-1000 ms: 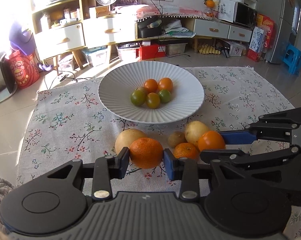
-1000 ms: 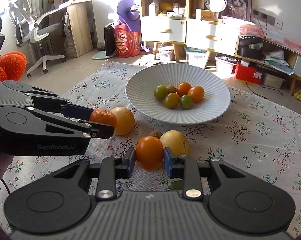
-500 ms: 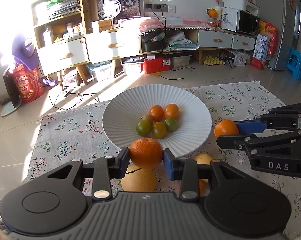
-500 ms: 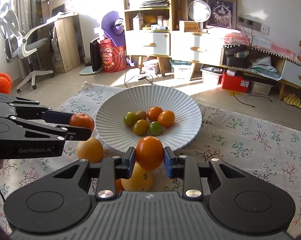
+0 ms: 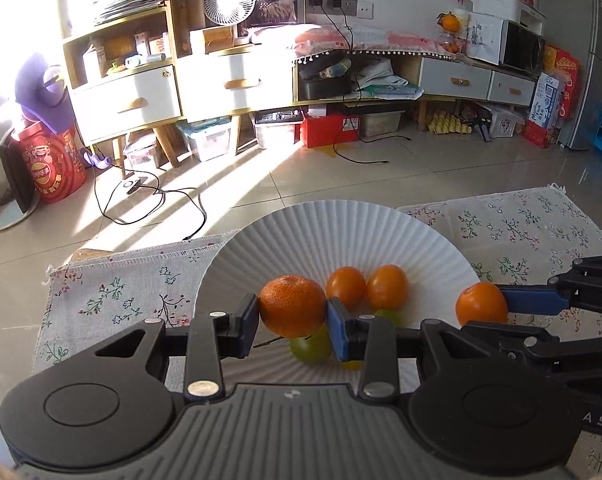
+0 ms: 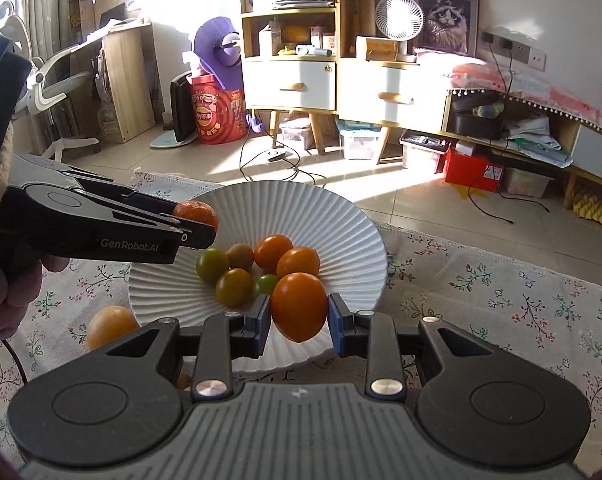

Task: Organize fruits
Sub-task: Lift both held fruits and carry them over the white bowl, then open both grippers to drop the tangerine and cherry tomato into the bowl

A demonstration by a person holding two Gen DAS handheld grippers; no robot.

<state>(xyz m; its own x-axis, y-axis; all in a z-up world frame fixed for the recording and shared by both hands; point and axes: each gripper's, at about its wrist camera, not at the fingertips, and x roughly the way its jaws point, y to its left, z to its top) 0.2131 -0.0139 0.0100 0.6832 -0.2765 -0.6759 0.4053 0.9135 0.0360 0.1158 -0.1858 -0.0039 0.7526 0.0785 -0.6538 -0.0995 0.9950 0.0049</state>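
Fruits ride in both my tongs: my left gripper (image 5: pixel 293 312) is clenched on a dimpled mandarin (image 5: pixel 292 305), my right gripper (image 6: pixel 299 312) on a smooth orange fruit (image 6: pixel 299 306), each hanging above the ribbed white plate (image 6: pixel 341 216). Small orange and green tomatoes (image 6: pixel 237 276) fill the plate's middle. I judge the next step is setting down: I should lower each fruit onto bare plate beside the cluster, not on top, then ease my jaws apart so nothing rolls off.
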